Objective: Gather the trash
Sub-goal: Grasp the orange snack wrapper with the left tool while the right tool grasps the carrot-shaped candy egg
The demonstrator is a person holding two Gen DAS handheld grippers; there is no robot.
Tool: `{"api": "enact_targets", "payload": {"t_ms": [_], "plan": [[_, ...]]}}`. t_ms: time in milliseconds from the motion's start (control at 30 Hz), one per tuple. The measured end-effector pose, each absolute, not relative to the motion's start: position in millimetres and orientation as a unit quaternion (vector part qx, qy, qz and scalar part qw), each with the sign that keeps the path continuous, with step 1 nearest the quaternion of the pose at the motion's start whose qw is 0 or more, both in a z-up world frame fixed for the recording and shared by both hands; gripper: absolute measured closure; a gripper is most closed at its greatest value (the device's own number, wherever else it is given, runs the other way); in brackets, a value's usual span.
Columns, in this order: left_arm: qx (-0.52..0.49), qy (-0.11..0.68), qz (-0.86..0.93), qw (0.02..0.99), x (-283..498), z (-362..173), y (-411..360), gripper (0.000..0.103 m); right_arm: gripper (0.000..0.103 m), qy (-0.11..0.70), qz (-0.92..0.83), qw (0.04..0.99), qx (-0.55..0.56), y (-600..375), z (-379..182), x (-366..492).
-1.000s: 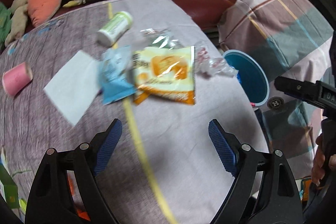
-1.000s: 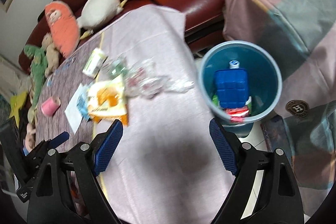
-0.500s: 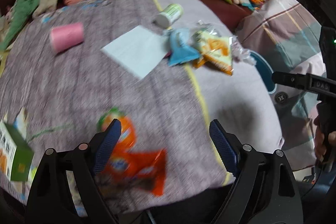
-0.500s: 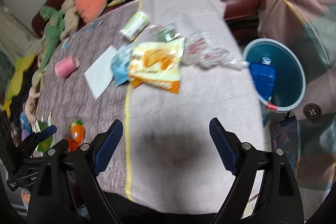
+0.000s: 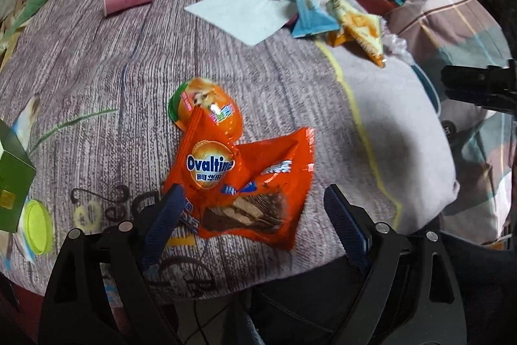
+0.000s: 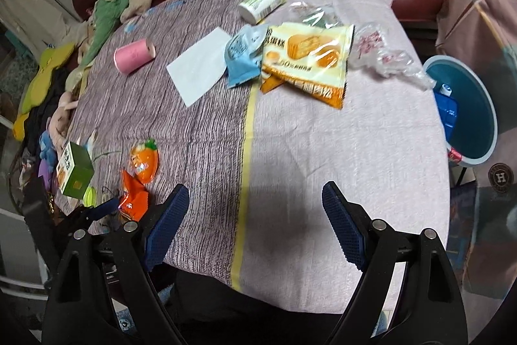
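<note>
My left gripper (image 5: 252, 215) gapes wide over the Ovaltine wrapper (image 5: 245, 180), holding nothing. My right gripper (image 6: 255, 219), equally wide and empty, hovers right of that wrapper, the bin (image 6: 478, 105) farther right.

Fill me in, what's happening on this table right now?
A person with two handheld grippers is collecting trash from a cloth-covered table. The left gripper is open, lined up on an orange Ovaltine wrapper near the table edge, not gripping yet. The right gripper hovers open and empty. More wrappers lie farther back, and the blue bin already holds some trash.
</note>
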State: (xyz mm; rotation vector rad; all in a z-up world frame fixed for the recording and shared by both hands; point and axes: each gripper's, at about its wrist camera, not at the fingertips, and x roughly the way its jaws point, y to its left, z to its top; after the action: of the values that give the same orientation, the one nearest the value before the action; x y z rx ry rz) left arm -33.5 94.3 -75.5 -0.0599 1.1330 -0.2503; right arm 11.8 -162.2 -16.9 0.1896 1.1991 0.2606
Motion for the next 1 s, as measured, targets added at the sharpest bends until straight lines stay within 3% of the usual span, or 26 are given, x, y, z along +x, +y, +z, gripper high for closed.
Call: {"api": "enact_targets", "payload": {"t_ms": [167, 200, 233, 267, 300, 333, 400, 1000], "plan": [[-0.058, 0.529, -0.120, 0.838, -24.9, -88.5, 102.6, 0.013, 0.022, 0.570, 0.123, 0.808, 0.083, -154.0, -23.6, 13.7], [-0.059, 0.521, -0.121, 0.843, -25.4, -88.1, 104.0, 0.020, 0.022, 0.572, 0.124, 0.807, 0.082, -152.6, -24.6, 14.4], [-0.057, 0.519, -0.121, 0.844, -25.6, -87.7, 103.9, 0.037, 0.022, 0.574, 0.125, 0.805, 0.080, -150.0, -26.4, 15.2], [-0.056, 0.519, -0.123, 0.844, -25.2, -87.8, 104.1, 0.046, 0.022, 0.576, 0.125, 0.804, 0.079, -147.5, -27.9, 15.9], [-0.057, 0.517, -0.121, 0.845, -24.7, -87.5, 106.2, 0.066, 0.022, 0.578, 0.126, 0.803, 0.077, -144.4, -29.6, 17.1], [-0.061, 0.517, -0.121, 0.845, -23.9, -87.1, 108.2, 0.073, 0.022, 0.579, 0.128, 0.802, 0.076, -142.5, -30.9, 17.7], [-0.071, 0.511, -0.122, 0.848, -22.9, -83.5, 114.6, 0.078, 0.022, 0.581, 0.132, 0.800, 0.073, -135.2, -33.2, 19.0], [-0.148, 0.464, -0.071, 0.870, 21.3, -56.4, 220.2, 0.079, 0.024, 0.588, 0.250, 0.770, 0.003, -2.7, -65.6, 53.0]]}}
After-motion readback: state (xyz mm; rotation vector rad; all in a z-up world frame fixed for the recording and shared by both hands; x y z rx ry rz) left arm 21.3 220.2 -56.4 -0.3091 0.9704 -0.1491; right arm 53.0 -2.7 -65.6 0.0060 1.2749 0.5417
